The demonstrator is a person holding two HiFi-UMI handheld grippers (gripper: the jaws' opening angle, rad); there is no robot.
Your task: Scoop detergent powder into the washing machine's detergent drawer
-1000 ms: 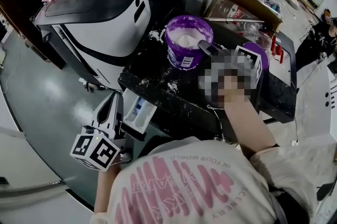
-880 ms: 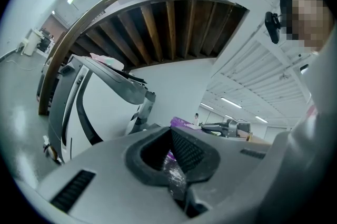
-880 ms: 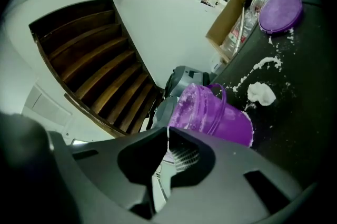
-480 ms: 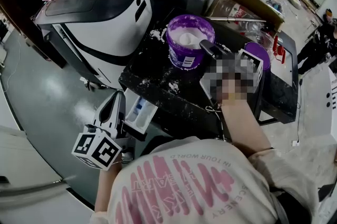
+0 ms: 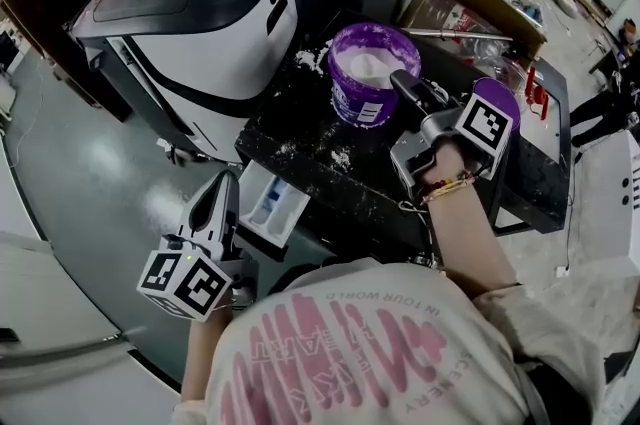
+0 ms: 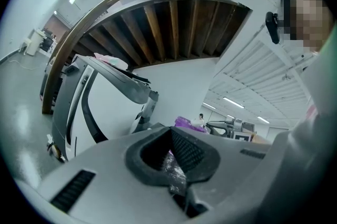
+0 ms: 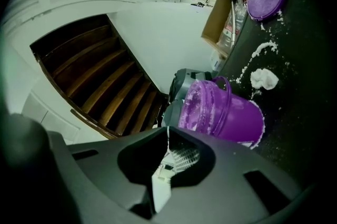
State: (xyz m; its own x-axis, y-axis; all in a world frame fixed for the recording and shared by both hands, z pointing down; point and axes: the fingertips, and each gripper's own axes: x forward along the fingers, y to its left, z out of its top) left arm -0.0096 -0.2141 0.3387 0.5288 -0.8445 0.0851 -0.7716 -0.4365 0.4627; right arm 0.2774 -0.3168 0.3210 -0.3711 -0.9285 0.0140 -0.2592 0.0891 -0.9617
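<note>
Head view: purple detergent tub (image 5: 372,78) stands open on the black desk (image 5: 330,168), with white powder inside and loose powder scattered round it. Detergent drawer (image 5: 268,208) is pulled out below the desk's near edge, well apart from the tub. Right gripper (image 5: 408,89) lies level, tip just beside the tub's rim. Right gripper view: jaws almost together on a thin white strip (image 7: 160,186), probably the scoop's handle; the scoop's bowl is not visible. Left gripper (image 5: 222,193) hangs just beside the drawer; left gripper view shows its jaws together, nothing held

Step, as judged: start of the scoop, no powder carried yet. Next move calls for dipping into the tub, lifting out level, then a steady carry across and down to the drawer. Any tilt on the way would spill powder onto the desk
</note>
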